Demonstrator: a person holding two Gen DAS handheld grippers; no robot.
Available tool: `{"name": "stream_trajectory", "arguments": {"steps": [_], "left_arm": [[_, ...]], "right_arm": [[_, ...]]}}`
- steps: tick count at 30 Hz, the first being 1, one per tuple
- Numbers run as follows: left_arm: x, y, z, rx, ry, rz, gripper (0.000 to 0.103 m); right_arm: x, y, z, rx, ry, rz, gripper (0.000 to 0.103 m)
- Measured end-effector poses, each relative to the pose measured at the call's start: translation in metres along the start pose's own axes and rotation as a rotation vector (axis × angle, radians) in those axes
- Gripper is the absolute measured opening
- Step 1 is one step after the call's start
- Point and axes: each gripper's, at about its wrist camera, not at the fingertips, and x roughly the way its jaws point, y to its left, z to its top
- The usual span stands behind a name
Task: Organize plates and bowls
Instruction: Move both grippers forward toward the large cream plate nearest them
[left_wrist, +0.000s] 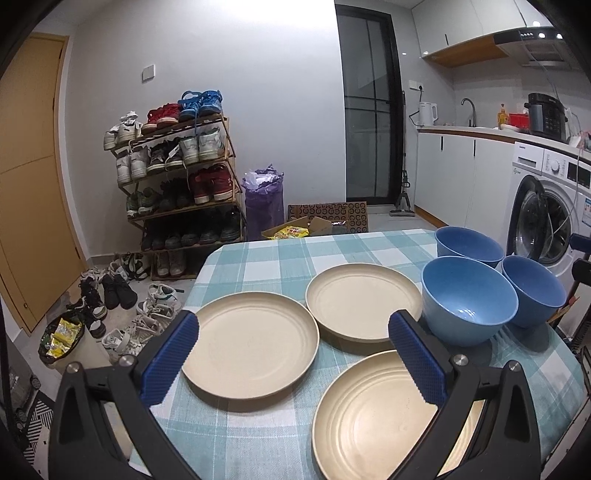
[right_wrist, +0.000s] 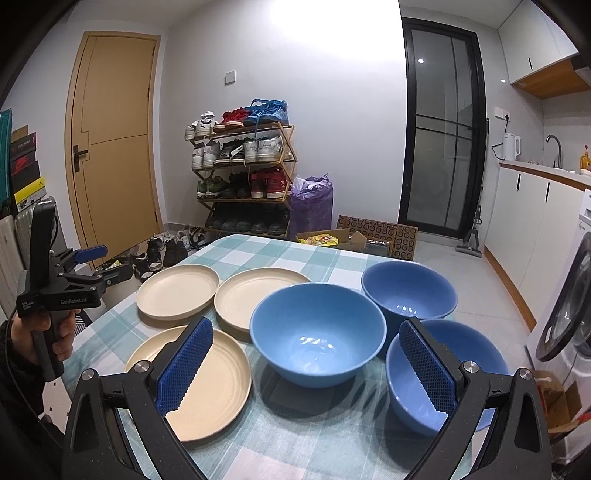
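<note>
Three cream plates lie apart on the checked tablecloth (left_wrist: 258, 266): a left plate (left_wrist: 251, 343), a far plate (left_wrist: 364, 302) and a near plate (left_wrist: 369, 421). To their right stand three blue bowls: a near one (left_wrist: 469, 299), a far one (left_wrist: 467, 242) and a right one (left_wrist: 532, 286). My left gripper (left_wrist: 293, 318) hovers open above the left and near plates, holding nothing. In the right wrist view my right gripper (right_wrist: 306, 326) is open and empty above the centre bowl (right_wrist: 317, 336), between the near plate (right_wrist: 207, 384) and the nearest bowl (right_wrist: 469, 369).
A hand (right_wrist: 62, 332) holds the left gripper (right_wrist: 107, 264) off the table's left edge. Beyond the table stand a shoe rack (left_wrist: 177, 184), loose shoes (left_wrist: 122, 295) on the floor, a purple bag (left_wrist: 264, 199) and cardboard boxes (left_wrist: 328, 218). A washing machine (left_wrist: 546, 214) is on the right.
</note>
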Motion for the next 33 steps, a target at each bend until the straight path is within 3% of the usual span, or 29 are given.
{"name": "stream_trajectory", "arguments": {"steps": [33], "left_arm": [[0.057,0.015,0.056,-0.039,0.015,0.002,0.103]], "right_arm": [[0.046,-0.025,0.091,-0.036,0.095,-0.003,0.103]]}}
